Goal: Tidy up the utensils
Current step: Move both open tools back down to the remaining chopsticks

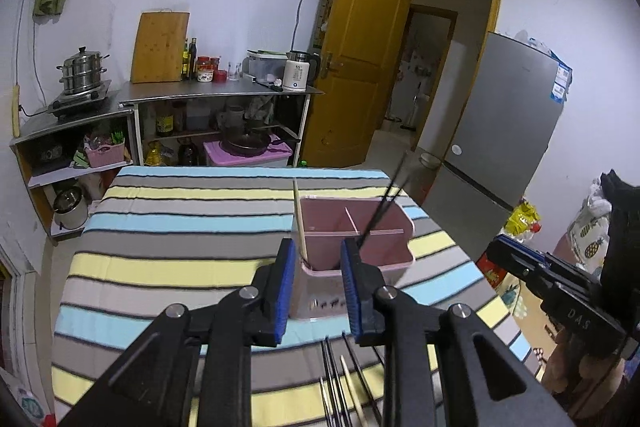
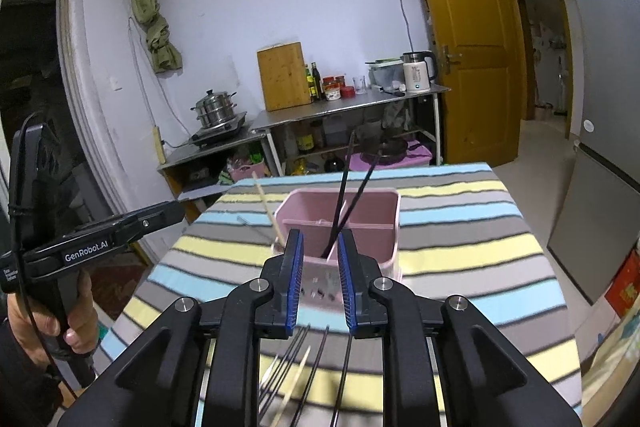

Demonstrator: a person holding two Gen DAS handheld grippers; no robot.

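A pink divided holder (image 1: 356, 235) stands on the striped table (image 1: 180, 227). It also shows in the right wrist view (image 2: 344, 219). One wooden chopstick (image 1: 299, 219) and two black chopsticks (image 1: 384, 203) stand in it. They also show in the right wrist view: the wooden one (image 2: 270, 211) and the black ones (image 2: 348, 203). Several loose black and wooden chopsticks (image 1: 344, 383) lie near the front edge, also under the right gripper (image 2: 304, 375). My left gripper (image 1: 318, 287) is open and empty just before the holder. My right gripper (image 2: 318, 279) is open and empty too.
A steel counter (image 1: 216, 91) with a cutting board, bottles, kettle and steamer pot stands beyond the table. A yellow door (image 1: 360, 59) is open at the back right, next to a grey fridge (image 1: 500, 131). The table (image 2: 460, 227) drops off on the right side.
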